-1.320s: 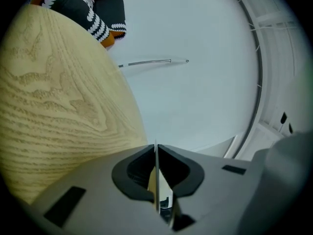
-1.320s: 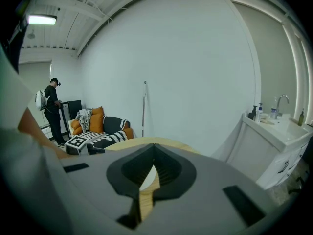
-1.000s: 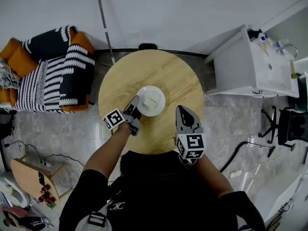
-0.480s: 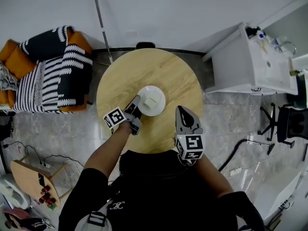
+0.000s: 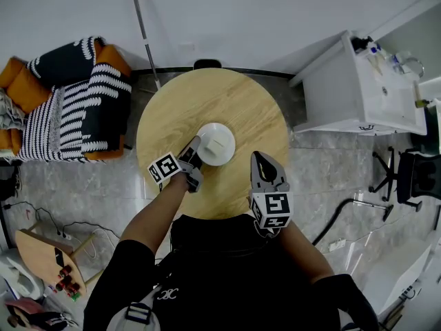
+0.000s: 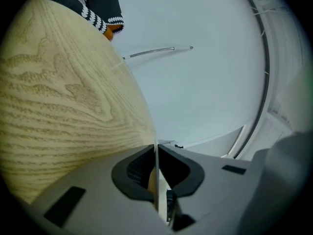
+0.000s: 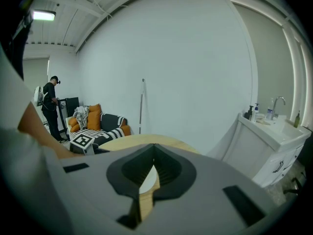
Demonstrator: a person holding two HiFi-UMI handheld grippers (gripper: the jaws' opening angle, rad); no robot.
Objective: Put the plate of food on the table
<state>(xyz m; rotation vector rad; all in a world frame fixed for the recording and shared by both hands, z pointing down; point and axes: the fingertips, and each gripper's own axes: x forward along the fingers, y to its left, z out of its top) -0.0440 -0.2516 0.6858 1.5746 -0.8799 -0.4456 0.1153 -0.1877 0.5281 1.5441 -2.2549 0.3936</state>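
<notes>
One plate (image 5: 226, 154), one table (image 5: 178, 109), left tongs (image 5: 194, 145) clamping plate, right tongs (image 5: 261, 157) clenched empty

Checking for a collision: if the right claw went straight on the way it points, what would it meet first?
Probably the wooden table top, just beside the white plate; the right claw tilts down toward it. Depth is unclear, so it might clip the plate's rim instead.

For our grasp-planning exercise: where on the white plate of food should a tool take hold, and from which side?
Grip the thin rim of the plate at its near-left edge, coming in almost level from the person's side. The food sits in the middle, leaving only the rim free, and its lip seems raised enough for a jaw underneath. The left tool grips there.
</notes>
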